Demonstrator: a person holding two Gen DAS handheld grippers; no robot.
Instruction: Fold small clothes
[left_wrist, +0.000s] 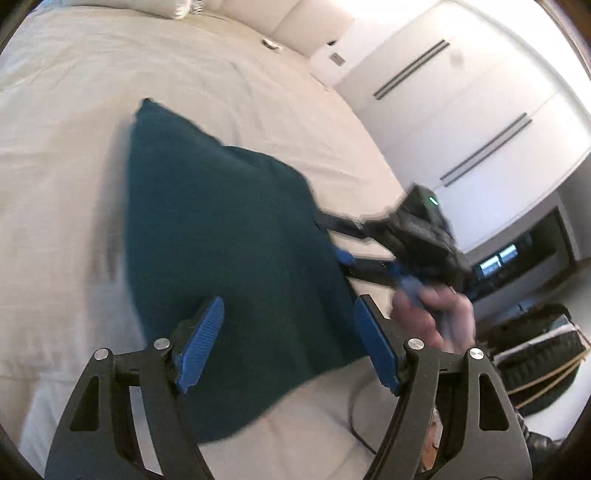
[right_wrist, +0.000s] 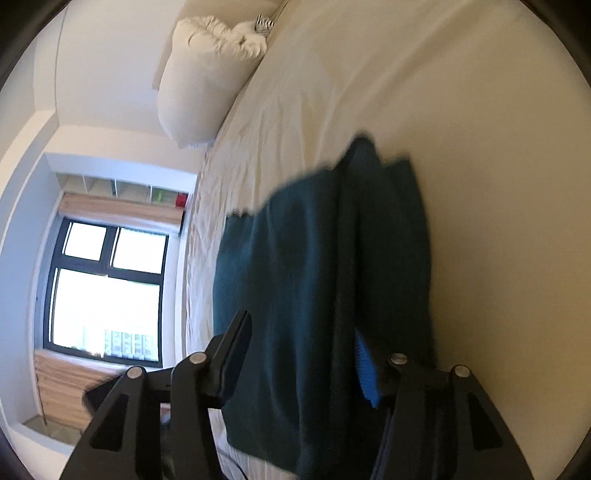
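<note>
Left wrist view
- Left gripper (left_wrist: 288, 343): I've got the jaws spread wide here. The blue pads (left_wrist: 201, 343) sit either side of the near corner of the cloth, and neither one presses on it.
- Teal cloth (left_wrist: 229, 229): dark teal garment, lying spread on the white bed (left_wrist: 74, 147). One corner points toward the far end and the near edge runs right under my gripper.
- Right gripper (left_wrist: 334, 240): over at the cloth's right edge, with its two black fingers reaching onto the fabric border. It's blurred, but the jaws look apart.
- Hand (left_wrist: 436, 314): wrapped round the right gripper's handle, also blurry.
- Wardrobe (left_wrist: 461, 92): white doors with dark bar handles, behind the bed.

Right wrist view
- Right gripper (right_wrist: 299, 354): jaws parted, with the cloth lying between and below them. I see nothing pinched.
- Teal cloth (right_wrist: 314, 277): stretches away from the gripper across the bed (right_wrist: 480, 147), with a raised fold or ridge running lengthwise on its right half. The edges are smeared.
- Pillow (right_wrist: 199, 81): white, at the far edge of the bed.
- Window (right_wrist: 107, 288): bright, dark-framed, off to the left.
</note>
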